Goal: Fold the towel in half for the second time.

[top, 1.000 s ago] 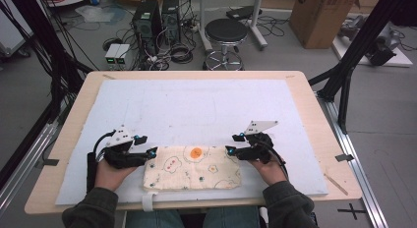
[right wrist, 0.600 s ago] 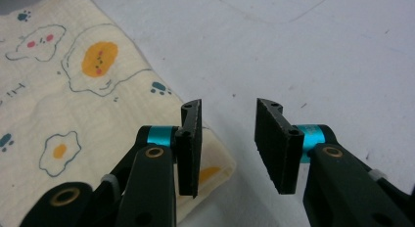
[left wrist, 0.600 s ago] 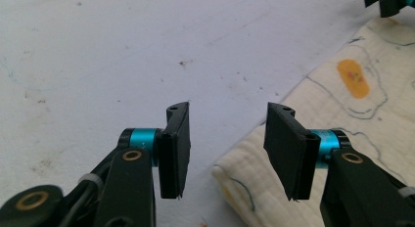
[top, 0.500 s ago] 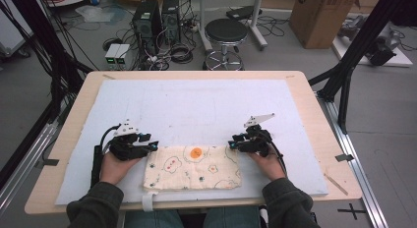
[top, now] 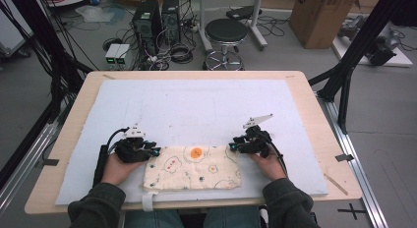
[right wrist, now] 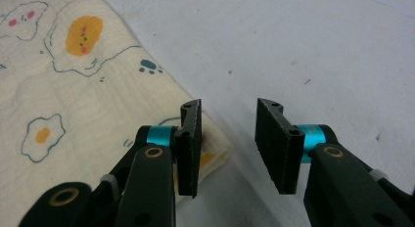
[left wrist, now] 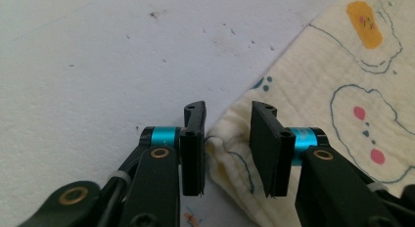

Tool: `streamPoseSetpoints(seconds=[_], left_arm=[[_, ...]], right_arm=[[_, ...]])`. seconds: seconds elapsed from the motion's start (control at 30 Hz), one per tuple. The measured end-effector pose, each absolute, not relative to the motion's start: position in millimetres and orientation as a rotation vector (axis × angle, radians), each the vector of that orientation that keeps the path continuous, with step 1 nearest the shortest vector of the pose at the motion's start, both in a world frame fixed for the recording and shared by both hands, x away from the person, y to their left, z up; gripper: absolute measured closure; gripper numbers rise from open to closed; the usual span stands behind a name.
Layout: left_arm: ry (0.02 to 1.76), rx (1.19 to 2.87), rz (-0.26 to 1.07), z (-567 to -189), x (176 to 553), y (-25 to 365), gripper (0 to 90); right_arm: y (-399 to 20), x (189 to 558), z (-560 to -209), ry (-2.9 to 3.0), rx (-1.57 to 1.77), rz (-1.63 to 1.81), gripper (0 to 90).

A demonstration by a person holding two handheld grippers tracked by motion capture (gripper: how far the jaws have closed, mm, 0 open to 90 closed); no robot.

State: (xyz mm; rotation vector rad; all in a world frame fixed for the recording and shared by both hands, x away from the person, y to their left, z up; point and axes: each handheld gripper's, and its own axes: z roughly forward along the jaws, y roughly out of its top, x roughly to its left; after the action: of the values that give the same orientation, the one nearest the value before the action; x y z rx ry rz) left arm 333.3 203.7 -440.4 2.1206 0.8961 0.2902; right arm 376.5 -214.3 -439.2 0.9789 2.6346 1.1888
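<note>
Both grippers have come down to the cloth's far corners, their jaws just closing. Left gripper – half-closed, a bunched corner of soft, crinkled cream fabric between its jaws, not clamped. Right gripper – also half-open, the corner beside its left jaw, bare white felt mat between and beyond.

Crinkled, matt cotton cloth lies on a rough white felt mat over pale wood.
</note>
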Motion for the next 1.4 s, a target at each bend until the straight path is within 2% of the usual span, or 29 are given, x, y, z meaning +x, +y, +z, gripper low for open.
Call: streamPoseSetpoints(seconds=[0.4,0.53,0.7,1.0,1.07,1.2,1.4], left_arm=[[0.876,2.126,0.281,-441.0,330.8,201.9,74.0],[0.876,2.122,0.276,-441.3,330.2,202.0,75.6],[0.865,2.125,0.277,-441.1,329.2,201.7,80.1],[0.858,2.117,0.280,-439.5,328.7,203.6,83.8],[0.853,2.107,0.272,-439.3,328.7,204.2,82.9],[0.898,2.070,0.269,-437.5,331.1,208.9,66.6],[0.935,2.036,0.253,-437.2,336.7,216.8,63.7]], right_arm=[[-215.6,372.2,-437.8,2.645,0.966,1.191,66.6],[-211.9,371.0,-439.0,2.673,0.940,1.181,71.0],[-209.7,369.6,-439.0,2.699,0.902,1.186,82.8],[-211.2,370.0,-438.1,2.694,0.901,1.195,85.1],[-211.9,370.8,-437.9,2.683,0.901,1.202,85.1],[-211.7,370.9,-437.9,2.678,0.908,1.201,85.0],[-214.8,372.3,-436.7,2.651,0.928,1.237,84.5]])
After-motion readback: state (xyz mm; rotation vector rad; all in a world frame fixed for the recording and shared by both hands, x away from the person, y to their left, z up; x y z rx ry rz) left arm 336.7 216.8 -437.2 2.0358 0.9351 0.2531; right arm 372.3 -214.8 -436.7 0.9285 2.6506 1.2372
